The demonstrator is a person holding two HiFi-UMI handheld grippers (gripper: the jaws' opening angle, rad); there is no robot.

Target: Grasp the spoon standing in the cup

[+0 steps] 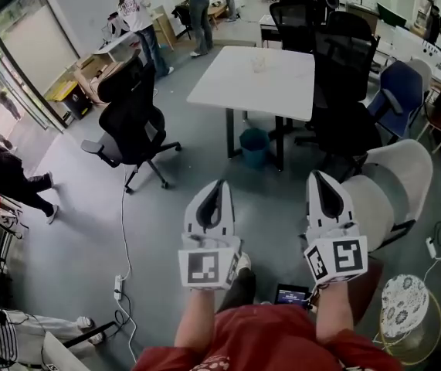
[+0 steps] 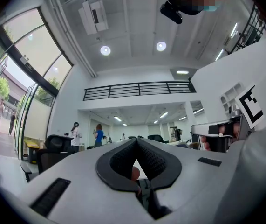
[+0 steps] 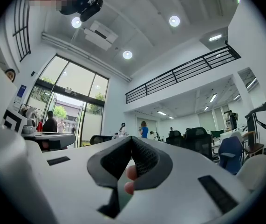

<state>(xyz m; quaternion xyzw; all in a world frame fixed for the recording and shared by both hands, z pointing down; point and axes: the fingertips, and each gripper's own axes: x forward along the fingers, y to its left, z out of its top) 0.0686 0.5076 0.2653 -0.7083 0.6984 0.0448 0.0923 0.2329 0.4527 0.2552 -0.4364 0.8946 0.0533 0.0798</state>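
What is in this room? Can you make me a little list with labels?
place: big office, grey floor
left gripper: jaws together, gripping nothing
right gripper: jaws together, gripping nothing
table: white, ahead of both grippers, not near them
on the table: one small pale thing, too small to tell
spoon and cup: cannot make them out
chair: black, left of the table
bin: blue, under the table
people: several, standing at the far end
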